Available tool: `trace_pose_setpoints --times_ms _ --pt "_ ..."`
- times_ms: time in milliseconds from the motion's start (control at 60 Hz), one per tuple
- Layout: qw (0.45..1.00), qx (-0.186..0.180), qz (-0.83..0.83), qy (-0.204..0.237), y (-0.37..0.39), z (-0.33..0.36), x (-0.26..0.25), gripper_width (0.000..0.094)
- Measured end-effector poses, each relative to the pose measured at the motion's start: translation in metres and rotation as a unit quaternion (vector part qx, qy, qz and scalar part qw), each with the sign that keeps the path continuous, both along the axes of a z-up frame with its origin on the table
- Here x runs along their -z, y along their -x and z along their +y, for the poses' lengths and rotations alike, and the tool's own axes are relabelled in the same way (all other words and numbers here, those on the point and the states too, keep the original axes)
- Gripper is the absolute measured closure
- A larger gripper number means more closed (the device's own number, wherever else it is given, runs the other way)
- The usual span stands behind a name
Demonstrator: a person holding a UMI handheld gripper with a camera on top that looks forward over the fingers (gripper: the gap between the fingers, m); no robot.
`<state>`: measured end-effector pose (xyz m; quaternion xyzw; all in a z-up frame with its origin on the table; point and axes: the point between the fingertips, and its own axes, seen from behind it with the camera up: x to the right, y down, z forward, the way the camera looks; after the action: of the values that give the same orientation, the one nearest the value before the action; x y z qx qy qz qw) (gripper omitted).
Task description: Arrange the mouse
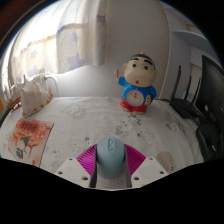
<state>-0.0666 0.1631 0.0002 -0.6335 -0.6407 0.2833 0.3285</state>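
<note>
Nearest me, the mouse (109, 157) sits clenched between my tool's (110, 170) pink pads at the worktop's (75, 125) near edge. Released carelessly, it could slide off, or, pushed forward, bump the cartoon figurine (137, 85).

No legible text or labels anywhere

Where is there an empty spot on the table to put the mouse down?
The light grey computer mouse sits between the gripper fingers. Bare speckled white table lies just ahead of them, bordered by the red-patterned flat item on one side and the cartoon boy figurine in blue beyond. Near the figurine and the dark objects beside it, it is crowded.
</note>
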Motion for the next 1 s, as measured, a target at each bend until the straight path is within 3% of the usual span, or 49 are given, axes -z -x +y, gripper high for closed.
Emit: trace_pose_setpoints --times_ms 150,250,383,567,783,900,967,1000 --pt "0.999 0.011 0.029 0.021 0.007 -0.03 -0.064 0.0547" --pt "0.998 -0.007 0.046 0.038 0.008 -0.083 -0.106 0.0548" --pt "0.996 -0.036 0.05 0.072 0.0 -0.178 -0.123 0.0547" --pt "0.994 -0.057 0.019 0.09 -0.013 -0.289 -0.074 0.0548" --pt "0.998 -0.05 -0.021 0.041 -0.022 -0.326 0.001 0.0546" --pt "0.998 -0.024 -0.033 0.04 -0.025 -0.32 0.007 0.0403" --pt "0.999 0.004 -0.03 0.031 -0.029 -0.306 -0.01 0.0066" --pt "0.999 0.013 -0.028 0.03 -0.033 -0.3 -0.023 0.0112"
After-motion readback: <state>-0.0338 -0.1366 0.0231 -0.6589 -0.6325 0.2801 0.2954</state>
